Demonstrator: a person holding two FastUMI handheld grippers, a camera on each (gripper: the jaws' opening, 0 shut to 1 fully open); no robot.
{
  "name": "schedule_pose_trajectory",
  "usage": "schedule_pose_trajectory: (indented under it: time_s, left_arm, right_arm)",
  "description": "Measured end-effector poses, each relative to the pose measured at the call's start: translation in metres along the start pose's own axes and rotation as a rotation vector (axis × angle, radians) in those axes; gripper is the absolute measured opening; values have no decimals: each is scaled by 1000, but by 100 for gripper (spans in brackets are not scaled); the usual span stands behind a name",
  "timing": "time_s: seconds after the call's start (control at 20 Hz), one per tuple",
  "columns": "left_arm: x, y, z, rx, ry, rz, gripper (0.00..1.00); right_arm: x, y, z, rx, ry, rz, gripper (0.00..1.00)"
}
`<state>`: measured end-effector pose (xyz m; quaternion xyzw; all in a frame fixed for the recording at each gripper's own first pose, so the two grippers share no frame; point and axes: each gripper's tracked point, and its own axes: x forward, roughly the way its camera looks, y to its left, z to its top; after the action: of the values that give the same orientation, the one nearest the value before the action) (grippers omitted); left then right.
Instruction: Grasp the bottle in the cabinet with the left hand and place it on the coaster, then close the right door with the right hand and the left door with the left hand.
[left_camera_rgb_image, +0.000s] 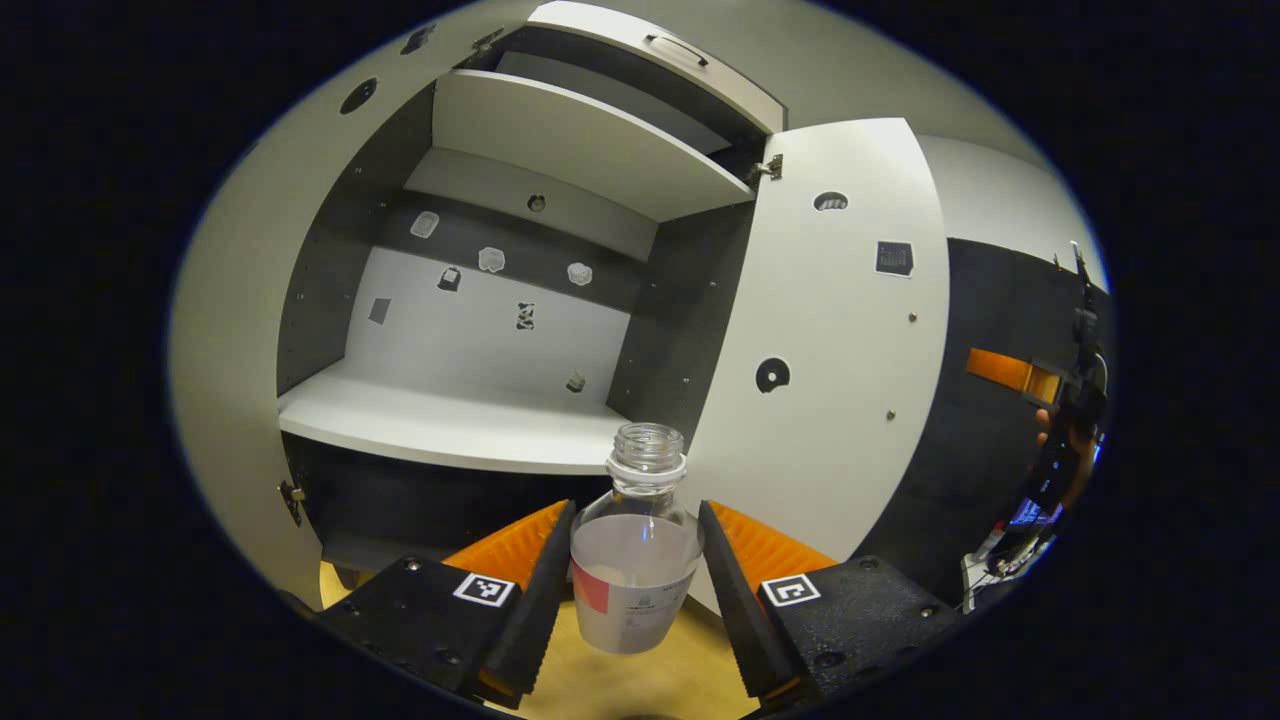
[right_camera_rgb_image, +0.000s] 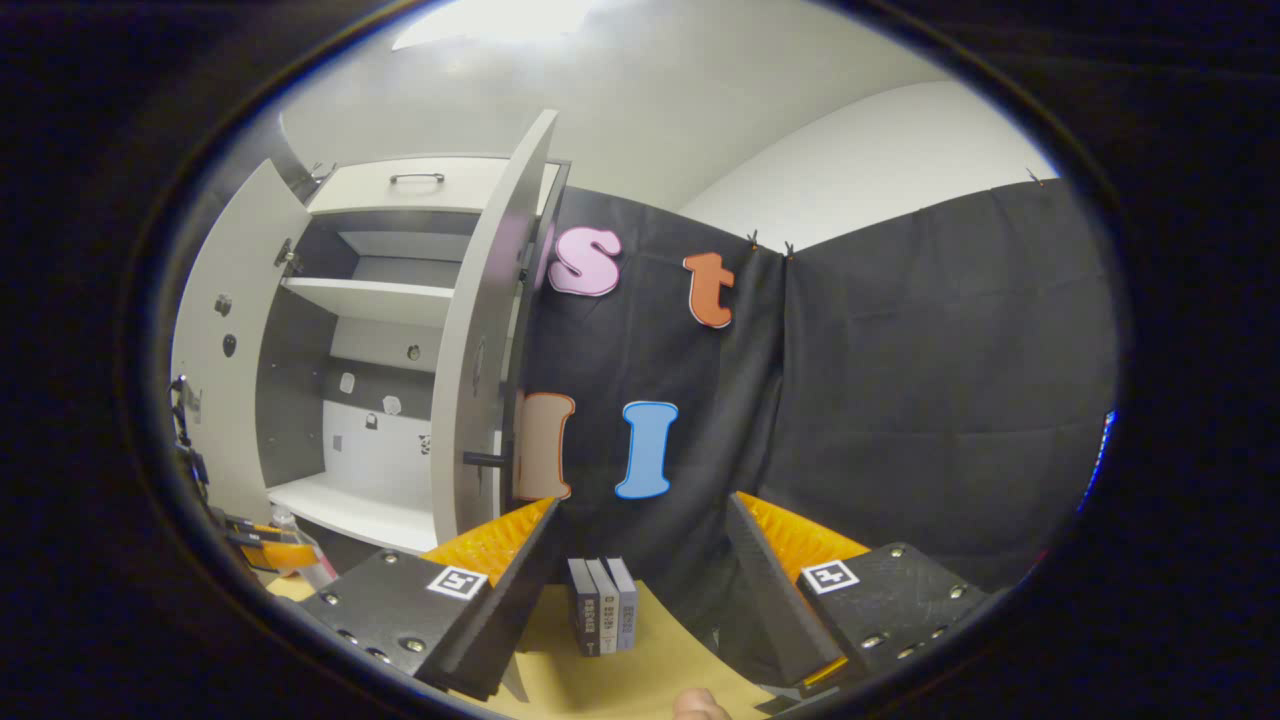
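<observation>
Left gripper view: clear capless bottle (left_camera_rgb_image: 637, 545) upright between left gripper (left_camera_rgb_image: 636, 575) fingers, clamped, out front of open cabinet (left_camera_rgb_image: 450, 420), coaster unseen; right gripper view: right gripper (right_camera_rgb_image: 640, 590) wide open, empty, right door (right_camera_rgb_image: 478, 370) up-left, nearer it.

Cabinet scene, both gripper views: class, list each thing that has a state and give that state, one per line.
Bottle: uncapped, upright, held off the shelf.
Left hand-held gripper: shut on bottle.
Right hand-held gripper: open, empty.
Right door: open.
Left door: open.
Shelf: bare.
</observation>
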<state>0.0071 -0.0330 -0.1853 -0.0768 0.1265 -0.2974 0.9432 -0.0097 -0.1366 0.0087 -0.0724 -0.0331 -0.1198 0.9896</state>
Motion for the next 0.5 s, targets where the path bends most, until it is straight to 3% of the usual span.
schedule_pose_trajectory:
  time_s: [0.5]
  left_arm:
    - [-25, -16, -135, 18, 256, -97, 75]
  right_arm:
    - [9, -7, 6, 4, -30, -16, 96]
